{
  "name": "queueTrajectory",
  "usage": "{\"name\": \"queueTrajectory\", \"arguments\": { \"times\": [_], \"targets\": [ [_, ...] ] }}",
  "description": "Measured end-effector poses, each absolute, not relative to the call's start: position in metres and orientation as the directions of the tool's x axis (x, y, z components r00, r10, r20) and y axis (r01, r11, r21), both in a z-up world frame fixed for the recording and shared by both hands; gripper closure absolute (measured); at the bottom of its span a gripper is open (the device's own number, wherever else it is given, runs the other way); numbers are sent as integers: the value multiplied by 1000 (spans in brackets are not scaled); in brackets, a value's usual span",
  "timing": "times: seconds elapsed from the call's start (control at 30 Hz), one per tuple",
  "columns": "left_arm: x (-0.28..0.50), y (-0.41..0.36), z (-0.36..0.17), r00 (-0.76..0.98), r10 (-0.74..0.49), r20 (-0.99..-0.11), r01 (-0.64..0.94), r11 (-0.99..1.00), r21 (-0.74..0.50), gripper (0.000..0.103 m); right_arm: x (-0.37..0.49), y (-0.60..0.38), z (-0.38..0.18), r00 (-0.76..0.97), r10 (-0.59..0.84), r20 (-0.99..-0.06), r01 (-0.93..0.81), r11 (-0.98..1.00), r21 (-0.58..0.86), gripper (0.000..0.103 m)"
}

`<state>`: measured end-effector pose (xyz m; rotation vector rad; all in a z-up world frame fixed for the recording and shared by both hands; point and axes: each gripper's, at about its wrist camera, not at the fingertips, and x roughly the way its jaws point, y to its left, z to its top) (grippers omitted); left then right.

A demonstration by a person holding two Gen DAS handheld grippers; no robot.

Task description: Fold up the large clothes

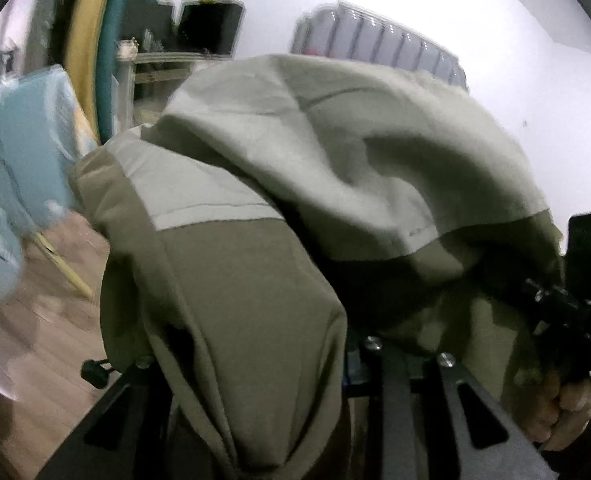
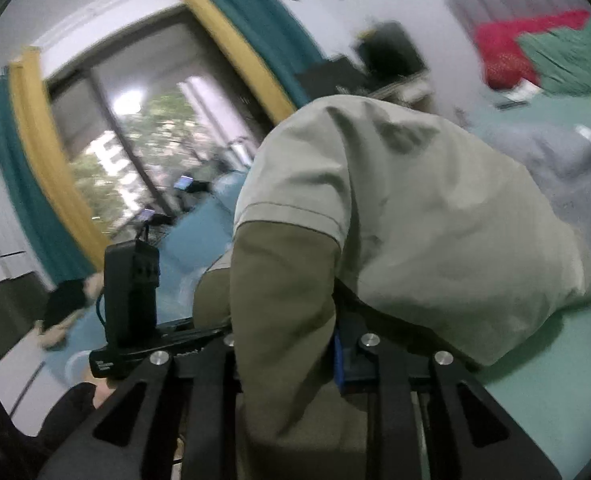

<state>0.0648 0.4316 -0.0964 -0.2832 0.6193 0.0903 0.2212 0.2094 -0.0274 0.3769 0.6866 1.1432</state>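
From the left wrist, the two-tone olive and pale grey-green cloth garment [image 1: 295, 184] drapes over the left gripper [image 1: 351, 364], clamped between its fingers, lifted off any surface. From the right wrist, the right gripper [image 2: 335, 356] pinches the same garment above the teal-covered bed [image 2: 555, 380].

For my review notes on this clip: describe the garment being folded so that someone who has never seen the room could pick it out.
In both wrist views one big cloth fills the middle: the two-tone jacket, draped over the right gripper and over the left gripper. Pale grey-green panels seamed to dark olive ones set it apart from the teal curtain and red cloth.
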Motion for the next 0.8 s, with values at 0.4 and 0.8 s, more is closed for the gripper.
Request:
{"name": "queueTrajectory", "arguments": {
  "times": [0.4, 0.8],
  "targets": [
    [122, 392, -133, 640, -152, -754, -59, 968, -245, 71, 253, 135, -126, 253, 885, -390, -334, 458, 824, 83],
    [168, 380, -209, 533, 28, -846, -237, 964, -117, 34, 268, 126, -172, 249, 729, -637, -400, 677, 618, 54]
  ]
}}
